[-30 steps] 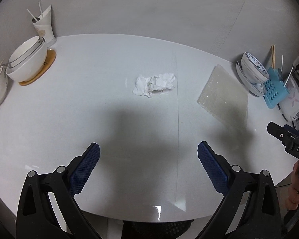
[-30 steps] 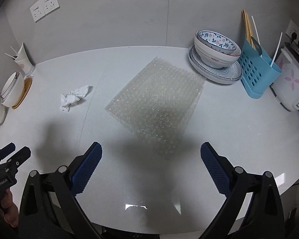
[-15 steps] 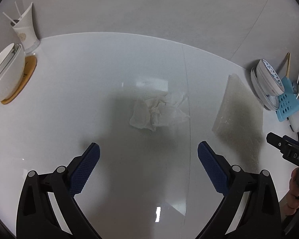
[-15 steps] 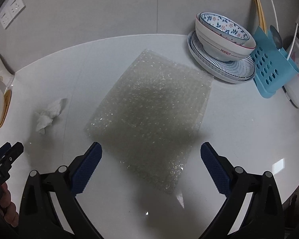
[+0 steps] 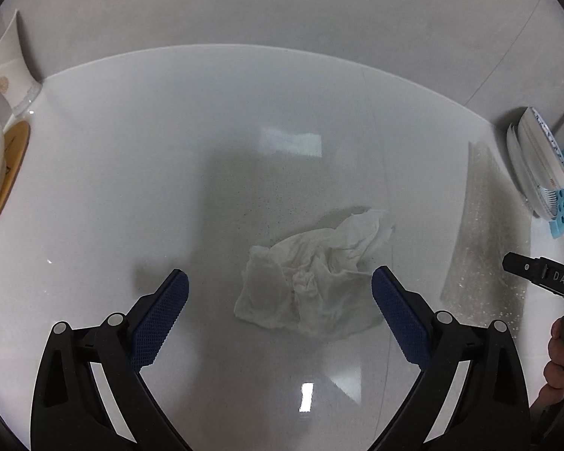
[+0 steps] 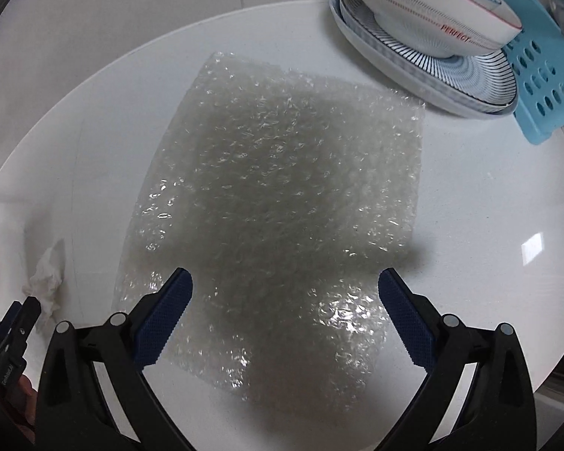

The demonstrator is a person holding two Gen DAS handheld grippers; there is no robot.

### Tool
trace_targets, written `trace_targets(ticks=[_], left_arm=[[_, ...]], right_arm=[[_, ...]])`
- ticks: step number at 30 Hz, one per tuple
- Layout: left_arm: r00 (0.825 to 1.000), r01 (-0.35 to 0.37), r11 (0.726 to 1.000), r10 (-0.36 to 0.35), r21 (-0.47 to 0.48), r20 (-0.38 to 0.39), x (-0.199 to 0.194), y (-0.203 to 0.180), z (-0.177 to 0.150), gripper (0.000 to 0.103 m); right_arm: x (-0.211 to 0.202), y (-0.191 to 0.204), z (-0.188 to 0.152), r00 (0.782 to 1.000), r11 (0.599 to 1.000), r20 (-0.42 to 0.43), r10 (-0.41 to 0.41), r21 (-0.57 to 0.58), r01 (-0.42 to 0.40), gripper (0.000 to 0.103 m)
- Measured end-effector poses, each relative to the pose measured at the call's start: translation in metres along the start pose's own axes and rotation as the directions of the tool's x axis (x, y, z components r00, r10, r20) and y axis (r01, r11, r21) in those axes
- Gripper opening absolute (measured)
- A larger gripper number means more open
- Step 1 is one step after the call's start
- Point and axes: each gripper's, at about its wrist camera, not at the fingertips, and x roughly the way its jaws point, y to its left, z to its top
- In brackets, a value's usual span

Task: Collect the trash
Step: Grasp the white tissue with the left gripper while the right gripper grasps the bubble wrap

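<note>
On the white worktop (image 5: 131,173), both claws gape: left claw (image 5: 280,310) over a soft, light crumpled tissue (image 5: 312,278); right claw (image 6: 285,312) over flimsy bubble wrap (image 6: 282,188), best pinched at an edge.

Evenly lit from overhead, soft and slightly dim. Broad grey shadows across the white table (image 5: 94,188), darkest over the crumpled tissue (image 5: 312,285) and the bubble wrap (image 6: 282,195). Small bright glare patches near and right; sparkle on the wrap. Strong fisheye bending, black vignette at corners. Slightly hazy left view.
</note>
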Motion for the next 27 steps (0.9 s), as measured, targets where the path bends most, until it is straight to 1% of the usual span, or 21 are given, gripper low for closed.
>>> trace_targets(ticks=[3, 5, 7, 8, 9, 10, 11, 12, 14, 16, 17, 19, 20, 22, 23, 24, 25, 26, 27], left_arm=[[0.998, -0.047, 0.999, 0.047, 0.019, -0.029, 0.009, -0.004, 0.001, 0.088], [0.998, -0.038, 0.999, 0.039, 0.023, -0.055, 0.014, -0.006, 0.002, 0.078], [0.996, -0.053, 0.998, 0.055, 0.033, -0.073, 0.018, -0.009, 0.002, 0.071], [0.995, -0.068, 0.997, 0.071, 0.044, -0.069, 0.018, -0.01, 0.001, 0.066], [0.994, -0.082, 0.995, 0.085, 0.054, -0.068, 0.018, -0.014, 0.0, 0.063], [0.994, -0.083, 0.995, 0.087, 0.06, -0.069, 0.017, -0.016, -0.001, 0.057], [0.994, -0.08, 0.995, 0.084, 0.067, -0.071, 0.016, -0.018, -0.002, 0.047], [0.994, -0.078, 0.994, 0.083, 0.074, -0.076, 0.016, -0.021, -0.003, 0.042], [0.993, -0.068, 0.995, 0.074, 0.072, -0.09, 0.015, -0.024, -0.004, 0.023], [0.993, -0.058, 0.995, 0.065, 0.078, -0.097, 0.015, -0.027, -0.006, 0.015], [0.994, -0.052, 0.996, 0.059, 0.074, -0.095, 0.015, -0.027, -0.008, 0.014], [0.994, -0.049, 0.996, 0.055, 0.07, -0.091, 0.015, -0.023, -0.01, 0.012], [0.995, -0.044, 0.997, 0.05, 0.065, -0.091, 0.013, -0.021, -0.012, 0.011], [0.995, -0.036, 0.998, 0.041, 0.052, -0.092, 0.012, -0.019, -0.016, 0.011], [0.995, -0.035, 0.998, 0.039, 0.047, -0.093, 0.01, -0.02, -0.018, 0.011], [0.995, -0.033, 0.999, 0.037, 0.043, -0.093, 0.009, -0.019, -0.021, 0.011], [0.995, -0.032, 0.999, 0.036, 0.04, -0.092, 0.006, -0.022, -0.025, 0.011], [0.995, -0.027, 0.999, 0.03, 0.037, -0.092, 0.004, -0.021, -0.028, 0.011], [0.996, -0.022, 0.999, 0.025, 0.035, -0.09, 0.001, -0.022, -0.028, 0.011]], right_arm=[[0.009, 0.006, 0.0, 1.0, 1.0, -0.022, -0.008, -0.014, 0.008, 0.095], [0.011, 0.01, 0.002, 1.0, 0.999, -0.018, -0.024, -0.024, 0.024, 0.096], [0.012, 0.013, 0.003, 1.0, 0.999, -0.019, -0.024, -0.027, 0.023, 0.096], [0.013, 0.014, 0.004, 1.0, 0.999, -0.018, -0.024, -0.034, 0.024, 0.096], [0.013, 0.016, 0.004, 0.999, 0.999, -0.018, -0.029, -0.043, 0.028, 0.096], [0.014, 0.018, 0.004, 0.999, 0.998, -0.018, -0.03, -0.048, 0.029, 0.095], [0.014, 0.018, 0.004, 0.999, 0.998, -0.018, -0.029, -0.051, 0.028, 0.095], [0.014, 0.018, 0.004, 0.999, 0.998, -0.017, -0.028, -0.054, 0.027, 0.094], [0.014, 0.014, 0.002, 1.0, 0.998, -0.013, -0.026, -0.06, 0.025, 0.092], [0.011, 0.015, -0.002, 1.0, 0.997, -0.008, -0.023, -0.069, 0.022, 0.087], [0.011, 0.016, -0.003, 1.0, 0.997, -0.006, -0.022, -0.073, 0.021, 0.086], [0.007, 0.018, -0.004, 1.0, 0.997, 0.003, -0.019, -0.078, 0.019, 0.075], [0.005, 0.016, -0.004, 1.0, 0.997, 0.008, -0.017, -0.08, 0.017, 0.071], [0.002, 0.016, -0.006, 1.0, 0.997, 0.022, -0.011, -0.08, 0.013, 0.054], [0.0, 0.015, -0.007, 1.0, 0.997, 0.029, -0.009, -0.079, 0.011, 0.049], [-0.001, 0.015, -0.008, 0.999, 0.997, 0.037, -0.003, -0.081, 0.006, 0.037], [-0.003, 0.015, -0.008, 0.999, 0.996, 0.04, 0.005, -0.086, -0.001, 0.027], [-0.003, 0.016, -0.008, 0.999, 0.996, 0.039, 0.009, -0.092, -0.005, 0.025], [-0.004, 0.016, -0.009, 0.999, 0.995, 0.039, 0.011, -0.099, -0.007, 0.021]])
